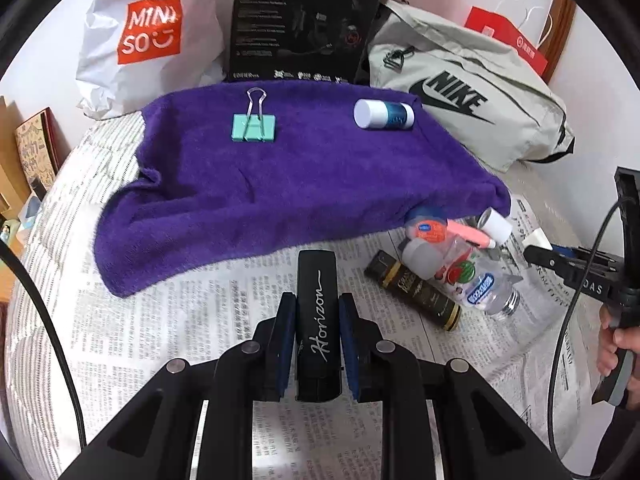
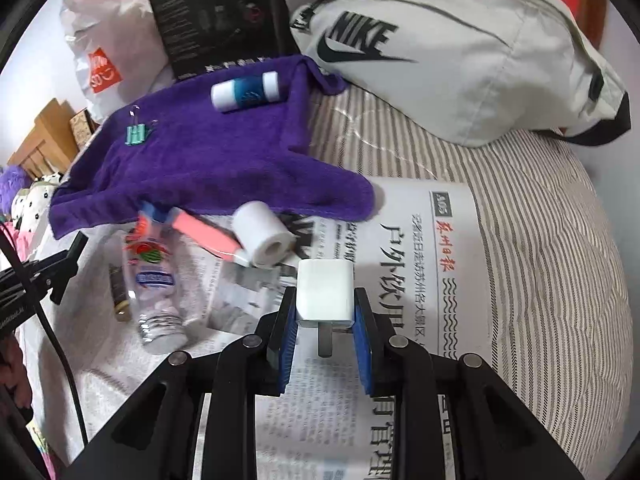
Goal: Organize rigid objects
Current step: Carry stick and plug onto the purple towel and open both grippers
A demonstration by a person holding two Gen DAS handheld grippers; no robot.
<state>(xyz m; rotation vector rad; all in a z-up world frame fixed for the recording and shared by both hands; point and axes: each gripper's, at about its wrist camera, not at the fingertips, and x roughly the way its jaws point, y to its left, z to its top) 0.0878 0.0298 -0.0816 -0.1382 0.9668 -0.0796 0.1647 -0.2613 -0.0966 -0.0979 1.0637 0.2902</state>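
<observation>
My left gripper (image 1: 316, 312) is shut on a black stapler (image 1: 318, 320) marked "Horizon", held over the newspaper (image 1: 200, 312) just short of the purple towel (image 1: 280, 184). My right gripper (image 2: 325, 312) is shut on a white charger plug (image 2: 325, 296), its prongs pointing back toward the camera. On the towel lie a mint binder clip (image 1: 254, 126) and a white and blue bottle (image 1: 383, 114). Beside the towel's near corner sit a plastic bottle (image 2: 154, 280), a pink tool (image 2: 204, 232), a white paper roll (image 2: 264, 238) and a dark tube (image 1: 416, 290).
A white Miniso bag (image 1: 148, 36), a black box (image 1: 304, 20) and a grey Nike bag (image 1: 468, 92) line the back. Striped bedding (image 2: 540, 240) lies under the newspaper. A person's hand (image 1: 620, 344) holds the right gripper's handle at the right edge.
</observation>
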